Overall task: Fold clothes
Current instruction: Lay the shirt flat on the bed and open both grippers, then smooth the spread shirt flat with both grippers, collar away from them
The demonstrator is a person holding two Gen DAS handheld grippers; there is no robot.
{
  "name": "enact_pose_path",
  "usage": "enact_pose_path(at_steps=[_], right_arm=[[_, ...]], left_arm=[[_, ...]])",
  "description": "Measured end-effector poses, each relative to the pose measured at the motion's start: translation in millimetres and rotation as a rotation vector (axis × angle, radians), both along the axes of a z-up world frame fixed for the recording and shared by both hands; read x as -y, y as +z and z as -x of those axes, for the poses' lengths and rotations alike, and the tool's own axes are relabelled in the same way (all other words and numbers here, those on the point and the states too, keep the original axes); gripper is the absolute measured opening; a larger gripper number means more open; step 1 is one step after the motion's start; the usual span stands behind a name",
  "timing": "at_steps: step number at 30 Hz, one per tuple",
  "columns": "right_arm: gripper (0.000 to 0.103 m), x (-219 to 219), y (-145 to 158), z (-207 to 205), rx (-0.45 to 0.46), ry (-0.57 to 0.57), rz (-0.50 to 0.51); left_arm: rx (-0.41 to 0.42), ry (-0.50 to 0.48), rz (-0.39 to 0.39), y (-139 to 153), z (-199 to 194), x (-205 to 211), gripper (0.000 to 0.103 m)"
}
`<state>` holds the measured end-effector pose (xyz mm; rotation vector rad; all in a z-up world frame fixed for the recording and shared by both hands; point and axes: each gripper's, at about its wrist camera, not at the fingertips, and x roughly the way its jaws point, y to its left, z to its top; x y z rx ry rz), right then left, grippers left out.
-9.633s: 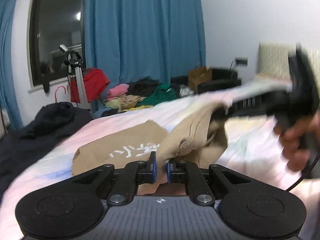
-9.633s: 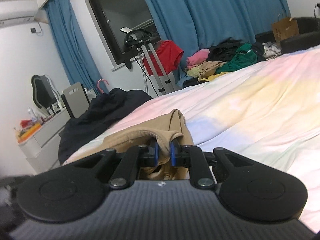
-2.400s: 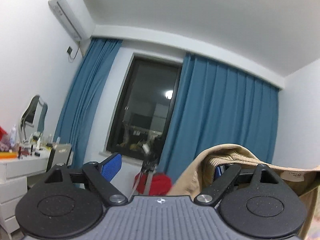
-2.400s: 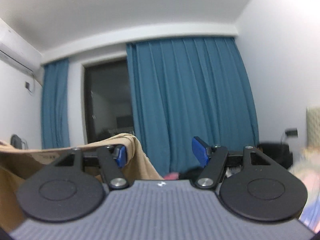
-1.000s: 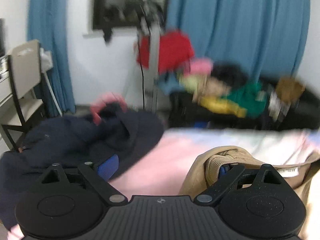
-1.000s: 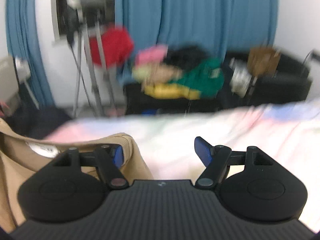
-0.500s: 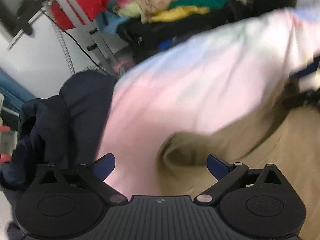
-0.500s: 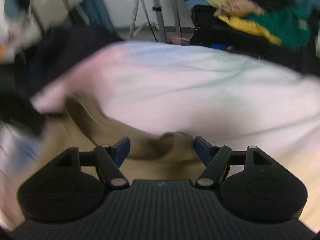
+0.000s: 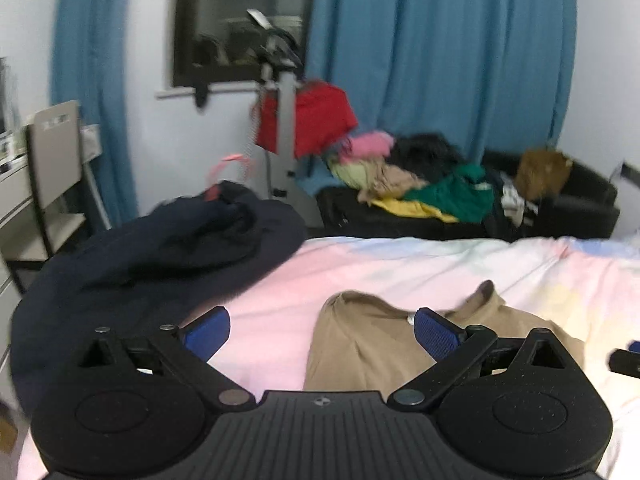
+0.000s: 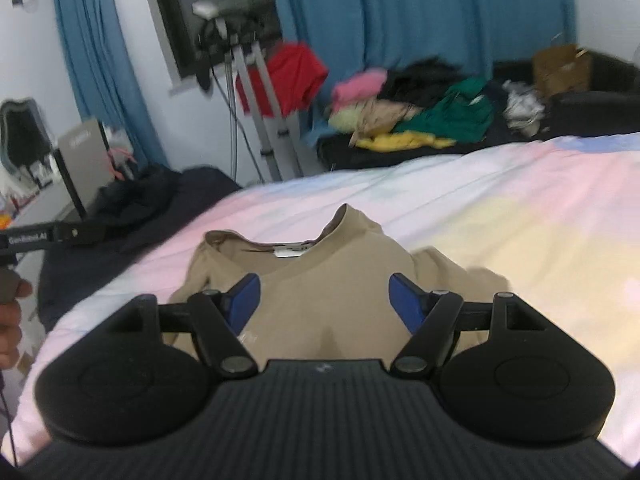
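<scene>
A tan T-shirt [image 10: 332,280] lies spread on the pastel bedsheet [image 10: 500,216], collar and white label pointing away from me. My right gripper [image 10: 325,300] hovers over the shirt's chest, open, with nothing between its blue pads. In the left wrist view the same T-shirt [image 9: 368,344] lies just ahead and to the right. The left gripper [image 9: 320,332] stands wide open above the shirt's left edge and holds nothing. The left gripper's body [image 10: 40,236] and a hand [image 10: 8,312] show at the left edge of the right wrist view.
A dark navy garment heap [image 9: 160,248] covers the bed's left corner. Beyond the bed, a black sofa [image 9: 580,208] carries several colourful clothes [image 9: 440,192] and a brown box [image 9: 540,172]. A red garment [image 9: 316,120] hangs on a stand; a chair [image 9: 52,160] stands at the left.
A second ago the shirt hung over one finger of each gripper. Now it lies on the bed, free of both, and both grippers have drawn back from it.
</scene>
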<state>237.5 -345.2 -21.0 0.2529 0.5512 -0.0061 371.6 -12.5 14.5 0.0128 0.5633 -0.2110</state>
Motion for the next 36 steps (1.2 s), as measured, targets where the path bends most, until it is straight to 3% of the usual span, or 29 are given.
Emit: enact_pose_path(at_steps=[7, 13, 17, 20, 23, 26, 29, 31, 35, 36], right_arm=[[0.073, -10.3, 17.2, 141.5, 0.164, -0.102, -0.064], [0.073, -13.6, 4.0, 203.2, 0.212, -0.13, -0.093], [0.073, -2.3, -8.9, 206.9, 0.224, -0.165, -0.152], [0.073, 5.6, -17.5, 205.9, 0.215, -0.175, -0.161], [0.073, 14.3, -30.5, 197.0, 0.182, -0.183, -0.184], [0.073, 21.5, -45.4, 184.8, 0.145, -0.2, -0.214], [0.073, 25.9, -58.5, 168.9, 0.107, -0.205, -0.243], [0.073, 27.8, -62.6, 160.6, 0.1, -0.201, -0.256], [0.073, 30.6, -67.0, 149.1, 0.087, -0.196, -0.272], [0.073, 30.6, -68.6, 147.4, 0.077, -0.191, -0.29]], left_arm=[[0.051, 0.028, 0.051, -11.0, 137.7, -31.3, 0.099], [0.032, 0.062, 0.124, -39.6, 200.5, -59.1, 0.099], [-0.066, 0.061, 0.226, -63.8, 193.3, -71.9, 0.096], [-0.16, 0.026, 0.301, -80.7, 172.6, -75.1, 0.085], [-0.224, 0.07, 0.367, -97.5, 148.1, -80.9, 0.081], [-0.238, 0.12, 0.383, -111.2, 130.9, -85.1, 0.072], [-0.233, 0.166, 0.384, -119.0, 116.5, -88.5, 0.056], [-0.238, 0.131, 0.385, -123.2, 110.1, -88.2, 0.047], [-0.239, 0.047, 0.296, -122.7, 100.1, -74.2, 0.01], [-0.241, 0.036, 0.274, -121.3, 97.8, -72.1, 0.008]])
